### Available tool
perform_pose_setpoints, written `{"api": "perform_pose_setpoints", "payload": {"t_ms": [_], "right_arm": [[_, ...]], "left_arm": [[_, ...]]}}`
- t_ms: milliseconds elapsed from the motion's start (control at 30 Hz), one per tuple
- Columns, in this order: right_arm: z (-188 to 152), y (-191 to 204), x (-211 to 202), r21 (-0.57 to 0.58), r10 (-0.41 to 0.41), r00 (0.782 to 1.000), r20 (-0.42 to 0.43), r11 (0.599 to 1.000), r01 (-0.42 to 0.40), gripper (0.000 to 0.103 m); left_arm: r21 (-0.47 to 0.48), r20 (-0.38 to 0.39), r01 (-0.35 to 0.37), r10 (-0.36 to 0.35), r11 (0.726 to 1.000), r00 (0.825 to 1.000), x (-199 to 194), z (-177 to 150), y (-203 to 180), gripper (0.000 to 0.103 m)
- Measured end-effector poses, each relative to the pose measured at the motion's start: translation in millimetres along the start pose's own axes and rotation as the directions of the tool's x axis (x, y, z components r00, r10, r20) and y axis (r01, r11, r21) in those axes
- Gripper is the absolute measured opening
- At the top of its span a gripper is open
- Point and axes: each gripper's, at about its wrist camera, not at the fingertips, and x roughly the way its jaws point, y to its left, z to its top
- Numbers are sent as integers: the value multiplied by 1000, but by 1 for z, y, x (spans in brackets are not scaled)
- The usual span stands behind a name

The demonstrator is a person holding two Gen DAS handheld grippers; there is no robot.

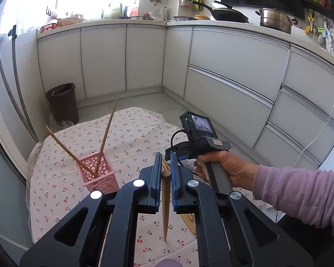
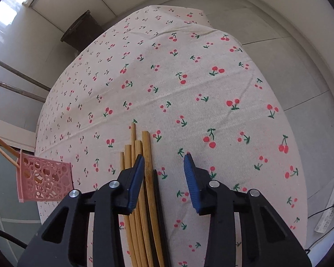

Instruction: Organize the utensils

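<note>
Two chopsticks [image 1: 104, 133] stand in the pink basket [image 1: 100, 175], third clenched in left gripper [image 1: 165, 173]. Right gripper [image 2: 164, 164], jaws apart, straddles the pile [image 2: 144, 155] at basket's 3 o'clock; most left.

You see two chopsticks [image 1: 104, 133] leaning in the pink basket [image 1: 100, 175]; more chopsticks [image 2: 142, 178] lie bundled on the surface.

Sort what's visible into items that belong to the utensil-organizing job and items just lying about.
Job: pink basket holding two chopsticks; chopstick in left gripper; loose chopsticks on the cloth; right gripper.

Bystanders: bin, wok, pot.
</note>
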Motion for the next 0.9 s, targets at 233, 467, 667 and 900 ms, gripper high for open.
{"api": "perform_pose_setpoints", "payload": {"t_ms": [233, 467, 667, 900], "right_arm": [[5, 9, 6, -55, -51, 999, 5, 997, 51, 34], [-6, 39, 14, -231, -197, 980, 24, 953, 198, 31], [-3, 36, 13, -224, -188, 981, 42, 955, 193, 9], [-4, 16, -12, -143, -67, 994, 85, 987, 79, 7]], "left_arm": [[-7, -5, 0, 0, 1000, 1000, 3, 1, 4, 7], [0, -5, -8, 8, 1000, 1000, 5, 1, 2, 7], [-25, -4, -25, 25, 999, 1000, 3, 0, 7, 7], [-32, 10, -24, 24, 999, 1000, 1, 3, 6, 7]]}}
